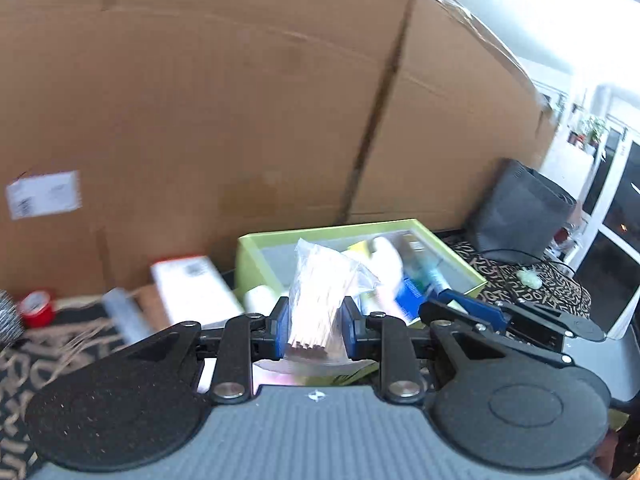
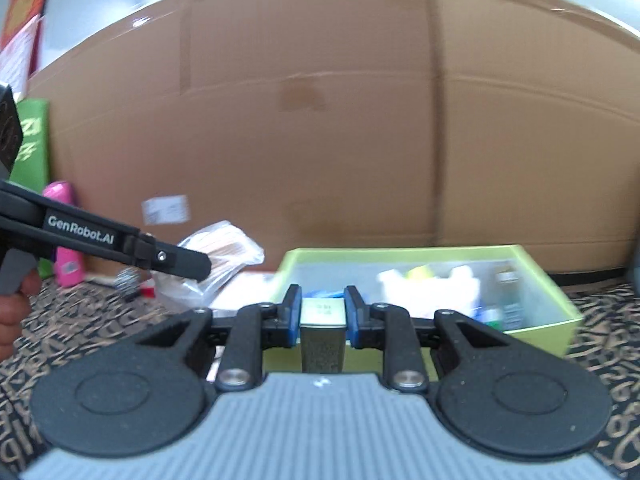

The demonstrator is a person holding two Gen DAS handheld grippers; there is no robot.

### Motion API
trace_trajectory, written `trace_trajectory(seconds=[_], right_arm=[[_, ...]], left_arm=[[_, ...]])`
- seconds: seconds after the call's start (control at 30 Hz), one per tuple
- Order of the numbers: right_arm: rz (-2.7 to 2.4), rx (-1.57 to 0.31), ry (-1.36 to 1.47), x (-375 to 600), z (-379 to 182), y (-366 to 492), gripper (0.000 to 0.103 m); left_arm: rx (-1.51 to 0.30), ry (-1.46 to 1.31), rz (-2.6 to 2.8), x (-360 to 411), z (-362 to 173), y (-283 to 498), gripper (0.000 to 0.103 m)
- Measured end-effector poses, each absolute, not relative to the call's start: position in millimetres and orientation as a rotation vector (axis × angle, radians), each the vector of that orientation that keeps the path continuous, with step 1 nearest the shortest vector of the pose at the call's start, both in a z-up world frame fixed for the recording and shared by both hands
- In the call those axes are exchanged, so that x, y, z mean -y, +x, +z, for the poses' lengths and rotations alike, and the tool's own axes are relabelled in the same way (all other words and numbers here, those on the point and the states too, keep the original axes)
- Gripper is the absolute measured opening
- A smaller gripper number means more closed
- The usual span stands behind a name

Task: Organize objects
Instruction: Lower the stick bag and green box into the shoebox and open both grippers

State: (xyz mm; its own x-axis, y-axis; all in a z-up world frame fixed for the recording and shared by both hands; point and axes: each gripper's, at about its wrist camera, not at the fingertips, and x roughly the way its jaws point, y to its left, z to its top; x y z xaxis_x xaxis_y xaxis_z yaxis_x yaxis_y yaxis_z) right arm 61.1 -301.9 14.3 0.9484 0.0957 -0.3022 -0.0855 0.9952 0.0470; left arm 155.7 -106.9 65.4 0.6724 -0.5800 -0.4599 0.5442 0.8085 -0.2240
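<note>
My left gripper (image 1: pixel 314 322) is shut on a clear plastic bag of thin sticks (image 1: pixel 320 292) and holds it above the near edge of a lime green box (image 1: pixel 260 252). The bag also shows in the right wrist view (image 2: pixel 224 256), held by the left gripper (image 2: pixel 200 268). My right gripper (image 2: pixel 322 312) is shut on a small grey-silver rectangular block (image 2: pixel 322 332), just in front of the green box (image 2: pixel 540 328). The box holds white bottles (image 2: pixel 400 284), a blue comb (image 1: pixel 408 296) and other small items.
A large cardboard box (image 1: pixel 240 120) stands right behind the green box. A white carton (image 1: pixel 192 292), red tape roll (image 1: pixel 38 308) and clear tube (image 1: pixel 124 312) lie left. A dark bag (image 1: pixel 520 212) stands right. A pink bottle (image 2: pixel 64 232) stands far left on the patterned cloth (image 2: pixel 80 320).
</note>
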Motion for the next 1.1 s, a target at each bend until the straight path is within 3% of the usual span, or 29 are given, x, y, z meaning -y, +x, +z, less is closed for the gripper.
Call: trace_trajectory(seconds=[0.57,0.6,0.63,0.67,0.93,1.1], right_arm=[[-0.042,-0.254,0.095,384,15,112,0.023],[-0.030,-0.262,0.088,386,10,118,0.030],[-0.029,-0.279,0.076,388,4,124,0.042],[-0.055,-0.301,0.061,388,-3,128,0.064],[-0.111,-0.314,0.072,387,-22,104,0.076],[-0.090,-0.249,0.065,370,-3,86,0.093]], left_arm=[[-0.591,-0.038,-0.643,207,56,216,0.030],[-0.586,-0.035,-0.636,209,53,218,0.035],[-0.594,-0.033,-0.620,210,49,220,0.062],[-0.603,-0.035,-0.587,208,46,220,0.084],[-0.539,-0.084,-0.531,172,40,198,0.087],[-0.504,-0.120,-0.499,146,50,175,0.088]])
